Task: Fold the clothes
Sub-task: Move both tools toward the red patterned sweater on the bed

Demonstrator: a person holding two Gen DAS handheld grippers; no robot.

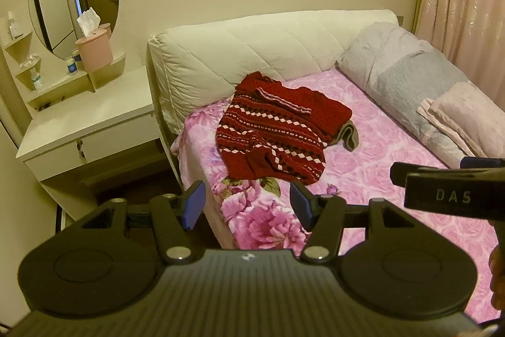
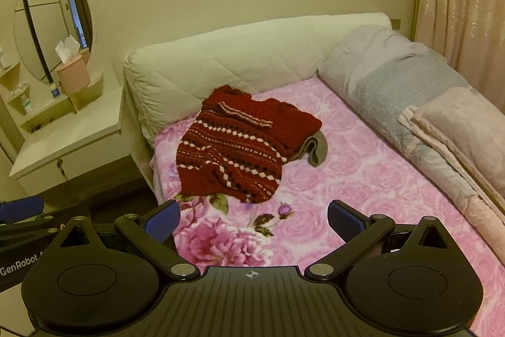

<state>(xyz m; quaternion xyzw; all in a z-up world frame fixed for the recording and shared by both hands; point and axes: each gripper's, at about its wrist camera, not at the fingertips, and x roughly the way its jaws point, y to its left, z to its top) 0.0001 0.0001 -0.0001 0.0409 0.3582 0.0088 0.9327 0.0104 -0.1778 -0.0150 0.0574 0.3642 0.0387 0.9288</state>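
Both grippers, left point(image 1: 245, 204) and right point(image 2: 254, 221), hovering spread, empty | rumpled red patterned knit sweater point(image 1: 277, 128) lying on pink floral bedsheet point(image 1: 378, 172), overlapping grey garment point(image 1: 348, 136) | risk: pinching both layers, dragging grey along.

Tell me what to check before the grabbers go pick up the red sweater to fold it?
1. Left gripper open and empty: ok.
2. Right gripper open and empty: ok.
3. Red patterned sweater within view of both cameras: ok.
4. Sweater lying flat: not ok, it is crumpled, with a grey-green garment sticking out from under its right edge.
5. Free space on the pink floral bedspread for folding: ok, bare area in front of and right of the sweater.
6. Where the sleeves and collar are: cannot tell, the folds hide them.
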